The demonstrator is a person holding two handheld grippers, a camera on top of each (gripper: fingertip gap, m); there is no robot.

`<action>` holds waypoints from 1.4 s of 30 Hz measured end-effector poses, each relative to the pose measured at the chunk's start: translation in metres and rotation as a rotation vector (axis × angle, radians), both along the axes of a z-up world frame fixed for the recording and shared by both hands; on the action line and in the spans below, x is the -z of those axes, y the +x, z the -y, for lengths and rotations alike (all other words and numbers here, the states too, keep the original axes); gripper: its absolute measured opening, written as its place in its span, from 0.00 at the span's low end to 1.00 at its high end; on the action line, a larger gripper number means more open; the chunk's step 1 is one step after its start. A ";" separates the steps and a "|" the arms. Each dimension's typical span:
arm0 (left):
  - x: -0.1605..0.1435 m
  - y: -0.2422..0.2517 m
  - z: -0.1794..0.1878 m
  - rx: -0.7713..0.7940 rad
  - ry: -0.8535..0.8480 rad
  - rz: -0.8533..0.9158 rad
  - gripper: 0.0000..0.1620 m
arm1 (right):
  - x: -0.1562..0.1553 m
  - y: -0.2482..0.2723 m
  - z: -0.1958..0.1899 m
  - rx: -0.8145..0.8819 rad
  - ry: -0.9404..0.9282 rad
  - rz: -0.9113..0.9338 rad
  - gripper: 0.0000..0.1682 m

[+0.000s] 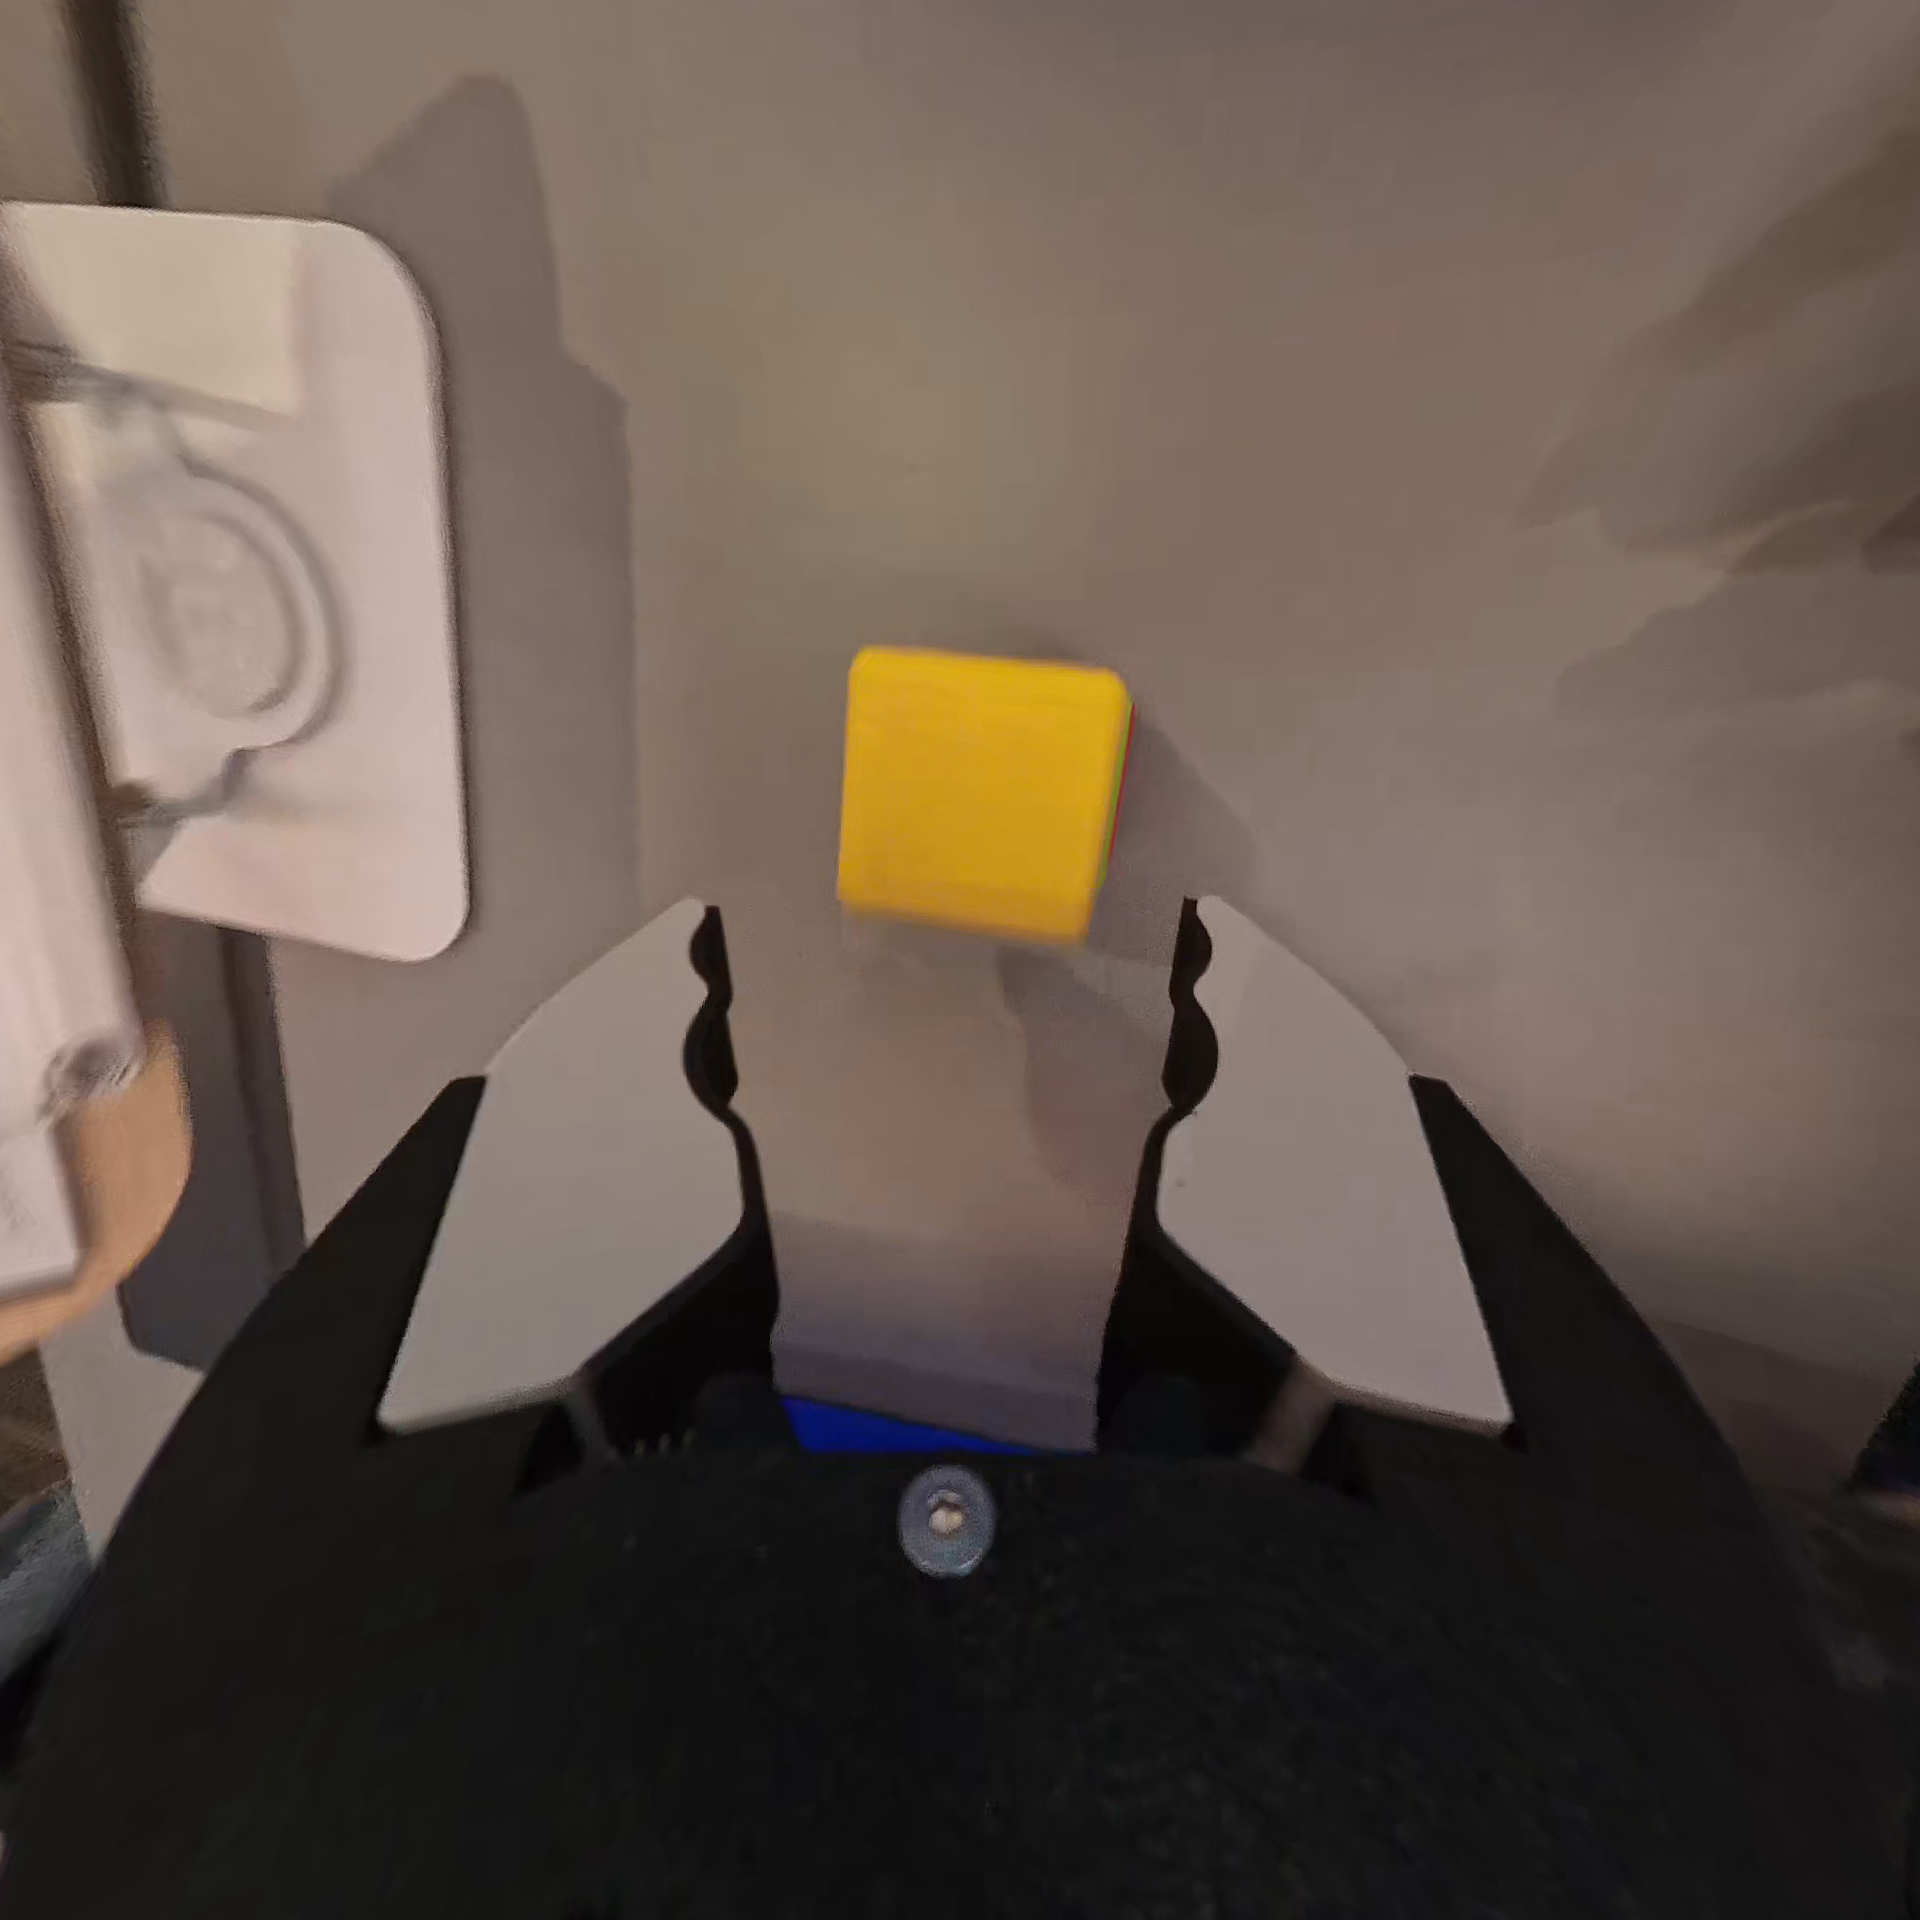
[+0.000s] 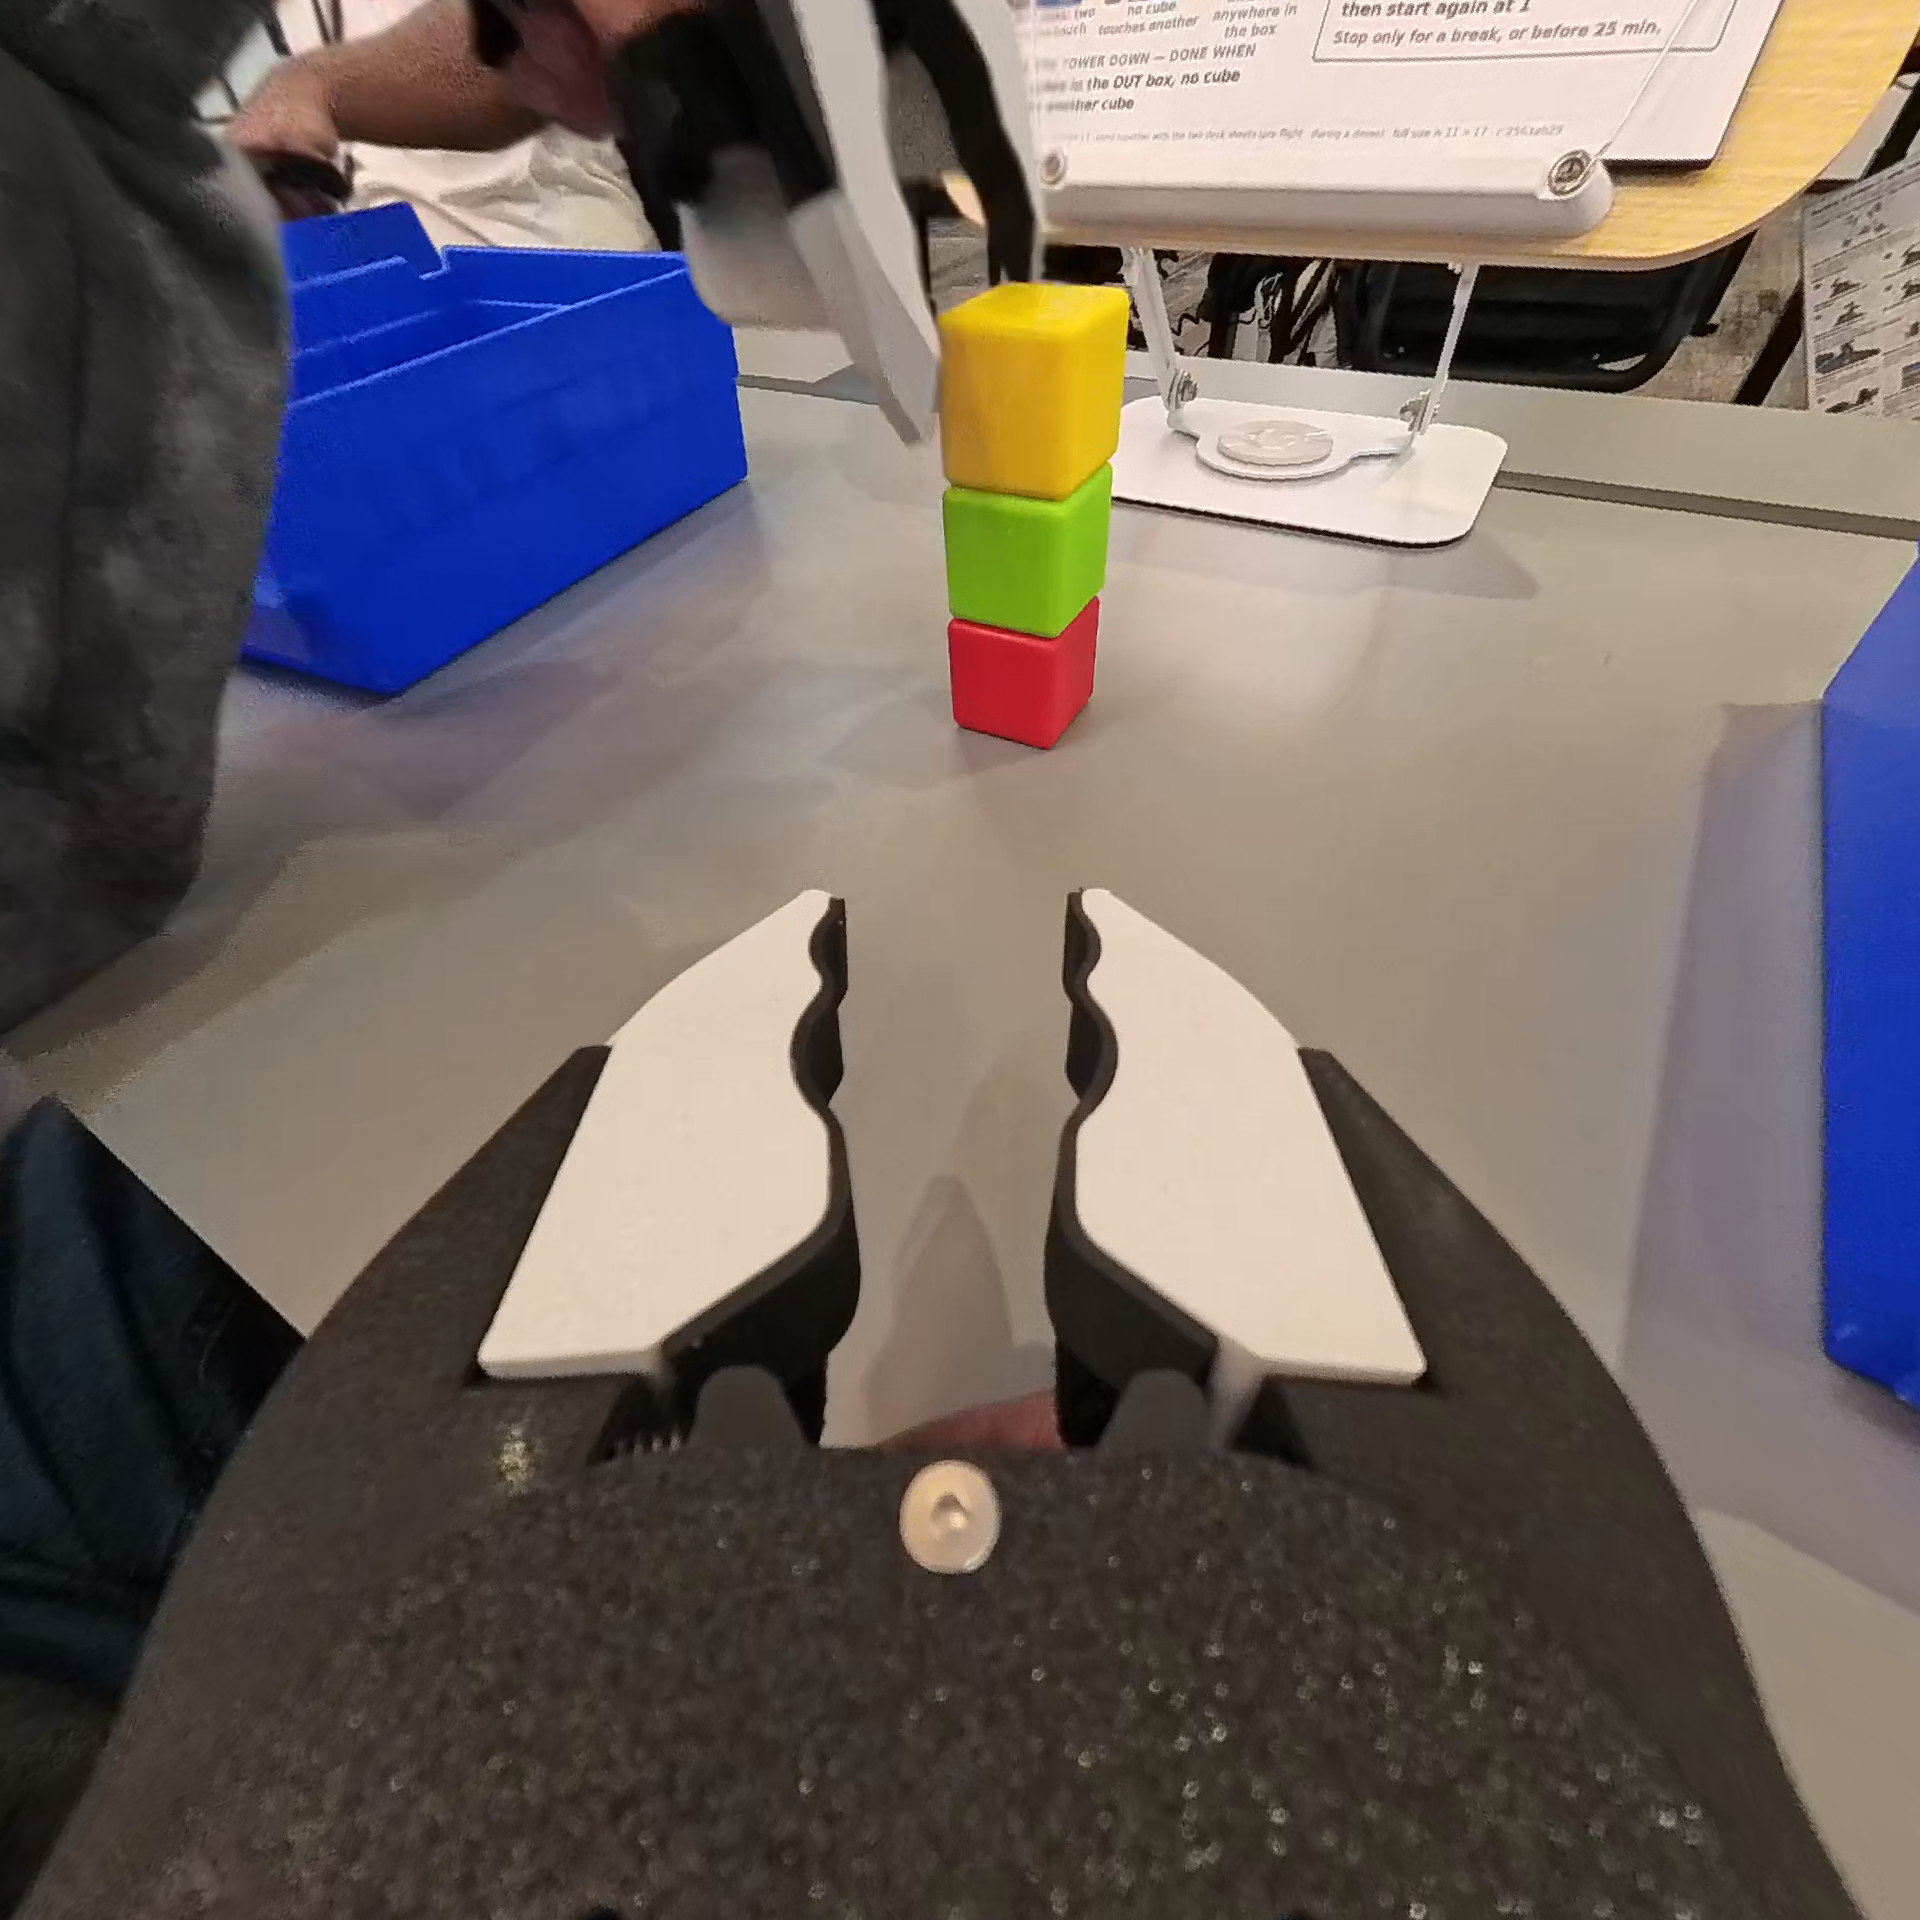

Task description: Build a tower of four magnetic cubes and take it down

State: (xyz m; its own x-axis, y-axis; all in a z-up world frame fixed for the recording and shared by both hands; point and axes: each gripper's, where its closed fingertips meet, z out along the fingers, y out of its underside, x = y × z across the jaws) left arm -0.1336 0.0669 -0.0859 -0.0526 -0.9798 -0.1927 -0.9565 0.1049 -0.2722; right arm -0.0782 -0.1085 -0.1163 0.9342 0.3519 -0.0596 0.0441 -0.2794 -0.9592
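A tower of three cubes stands on the grey table [image 2: 1351, 831]: a red cube [image 2: 1021, 675] at the bottom, a green cube [image 2: 1027, 551] on it, a yellow cube [image 2: 1034, 390] on top. In the left wrist view I look straight down on the yellow cube [image 1: 982, 795]. My left gripper [image 1: 951, 914] is open and empty above the tower, the cube just ahead of its tips. It also shows in the right wrist view [image 2: 914, 260], beside the yellow cube's top. My right gripper [image 2: 956, 904] is open and empty, low over the table, well short of the tower.
A blue bin [image 2: 499, 447] stands left of the tower. Another blue box [image 2: 1870, 1039] is at the right edge. A white stand with an instruction sheet [image 2: 1309, 457] is behind the tower; it also shows in the left wrist view [image 1: 281, 582]. A person's dark sleeve [image 2: 104, 520] fills the left side.
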 end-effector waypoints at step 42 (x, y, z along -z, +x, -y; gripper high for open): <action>0.093 -0.362 -0.093 -0.801 -0.185 -0.317 0.31 | 0.002 -0.002 0.000 -0.011 -0.018 0.000 0.24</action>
State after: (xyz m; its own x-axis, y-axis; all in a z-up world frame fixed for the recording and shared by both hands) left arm -0.4961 0.1599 -0.1784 0.6399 -0.7591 -0.1197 -0.7570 -0.6495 0.0720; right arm -0.0798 -0.1081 -0.1185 0.9303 0.3607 -0.0658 0.0474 -0.2965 -0.9539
